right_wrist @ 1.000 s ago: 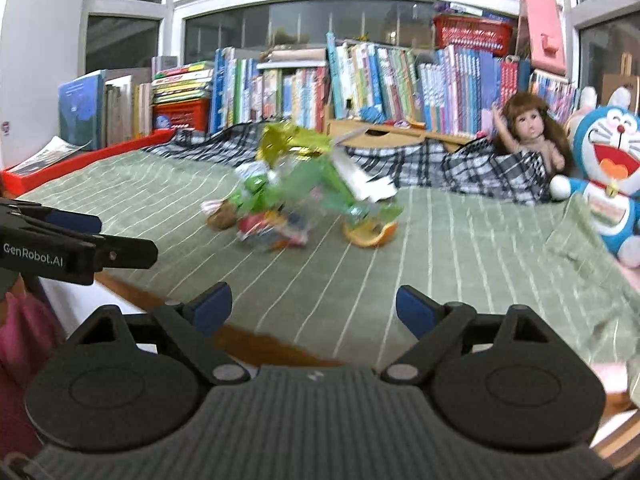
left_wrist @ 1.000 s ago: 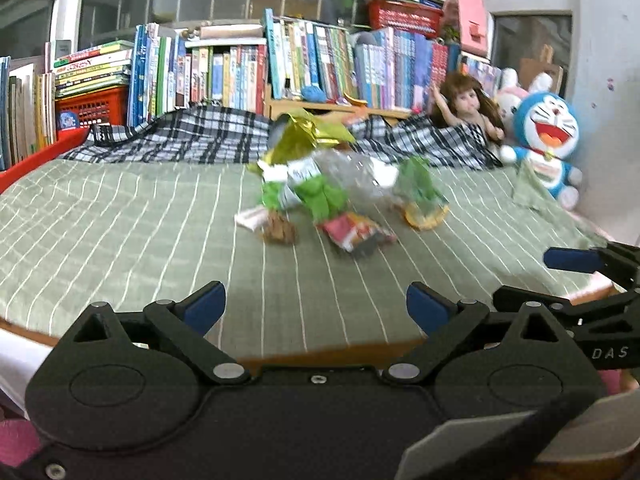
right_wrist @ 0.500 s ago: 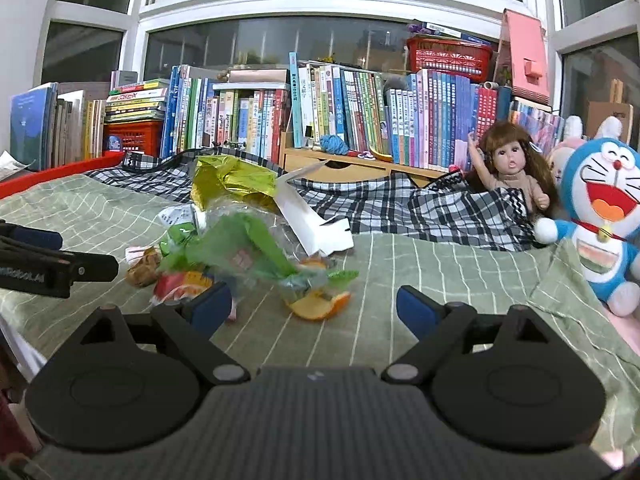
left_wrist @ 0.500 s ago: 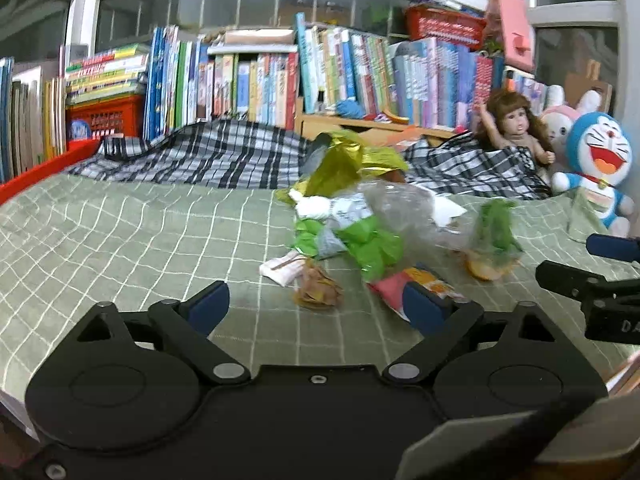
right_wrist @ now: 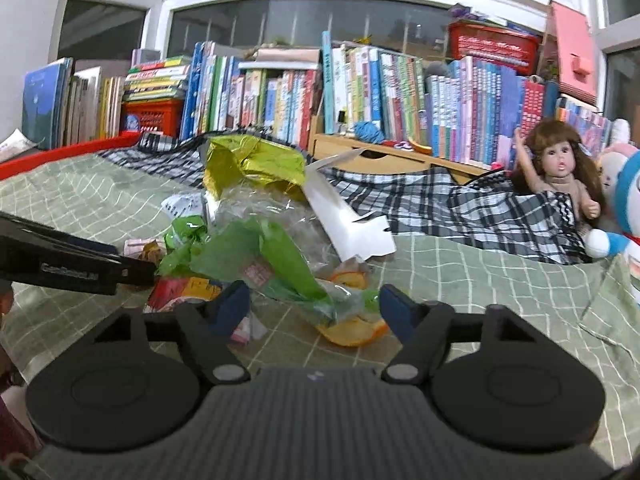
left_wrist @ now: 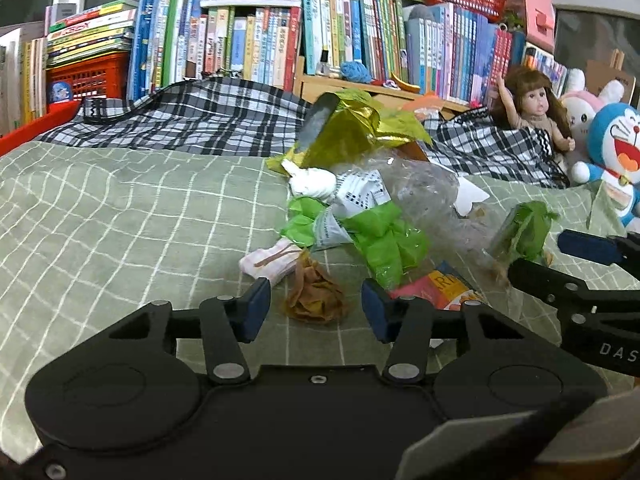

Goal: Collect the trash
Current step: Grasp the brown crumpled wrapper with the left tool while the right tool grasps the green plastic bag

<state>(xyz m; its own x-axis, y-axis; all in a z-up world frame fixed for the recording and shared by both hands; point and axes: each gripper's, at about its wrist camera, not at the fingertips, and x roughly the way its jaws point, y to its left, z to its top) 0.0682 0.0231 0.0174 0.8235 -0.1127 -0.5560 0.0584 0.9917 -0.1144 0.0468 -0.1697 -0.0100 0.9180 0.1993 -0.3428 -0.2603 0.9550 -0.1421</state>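
Note:
A heap of trash lies mid-bed: a gold foil bag (left_wrist: 352,128), a clear plastic bag (left_wrist: 432,196), green wrappers (left_wrist: 384,240), a red packet (left_wrist: 440,288) and a white card (right_wrist: 344,216). A crumpled brown wrapper (left_wrist: 316,300) sits between the pads of my left gripper (left_wrist: 316,312); its jaws are closing, with small gaps still showing on both sides. My right gripper (right_wrist: 316,304) is closing too, straddling a green-and-clear plastic bag (right_wrist: 288,272) and an orange peel (right_wrist: 352,332) without pressing on them.
The bed has a green checked sheet (left_wrist: 120,220) with a rumpled plaid blanket (left_wrist: 192,116) behind the heap. Packed bookshelves (left_wrist: 260,40) line the back. A doll (left_wrist: 532,108) and a blue plush toy (left_wrist: 616,148) sit at the far right, and a red crate (left_wrist: 92,76) at the far left.
Both grippers have moved forward over the bed up to the trash heap. The left jaws have narrowed a lot around the brown wrapper, and the right jaws have narrowed a little.

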